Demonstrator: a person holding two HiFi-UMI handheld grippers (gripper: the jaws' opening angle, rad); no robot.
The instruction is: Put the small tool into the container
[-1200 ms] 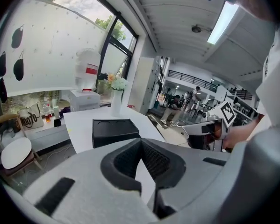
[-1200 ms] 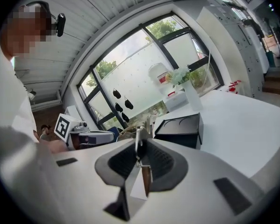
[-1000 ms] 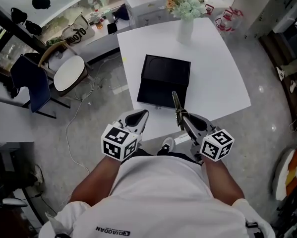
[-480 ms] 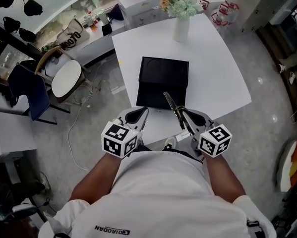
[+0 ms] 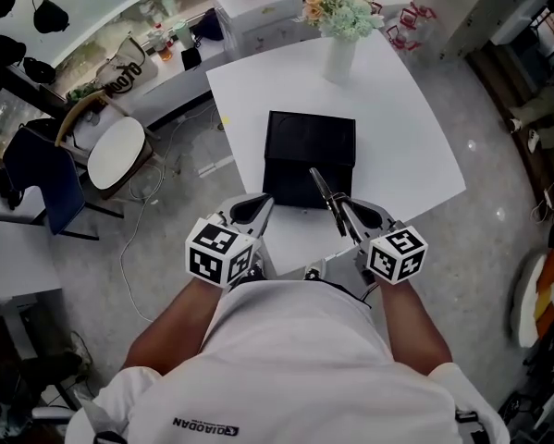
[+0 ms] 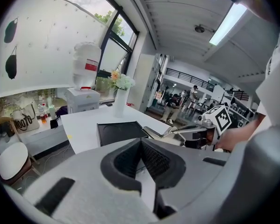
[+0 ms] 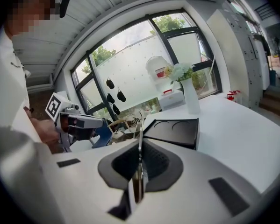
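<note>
A black, shallow container (image 5: 309, 146) lies open on the white table (image 5: 406, 146). My right gripper (image 5: 341, 213) is shut on a thin metal tool (image 5: 325, 194), whose tip reaches over the container's near part. In the right gripper view the tool (image 7: 140, 143) stands edge-on between the pads, with the container (image 7: 175, 129) just beyond. My left gripper (image 5: 261, 209) hovers at the table's near edge, left of the tool, shut with nothing in it. From the left gripper view I see the container (image 6: 118, 132) ahead and the tool (image 6: 154, 132) held by the right gripper (image 6: 196, 133).
A white vase of flowers (image 5: 339, 58) stands at the table's far side, behind the container. Left of the table on the floor are a round-seated chair (image 5: 115, 151) and loose cables. A white cabinet (image 5: 249, 7) with clutter sits beyond the table.
Both grippers have drifted a little toward the container. The tool now leans further to the left over the box's near part. It stays in the right gripper.
</note>
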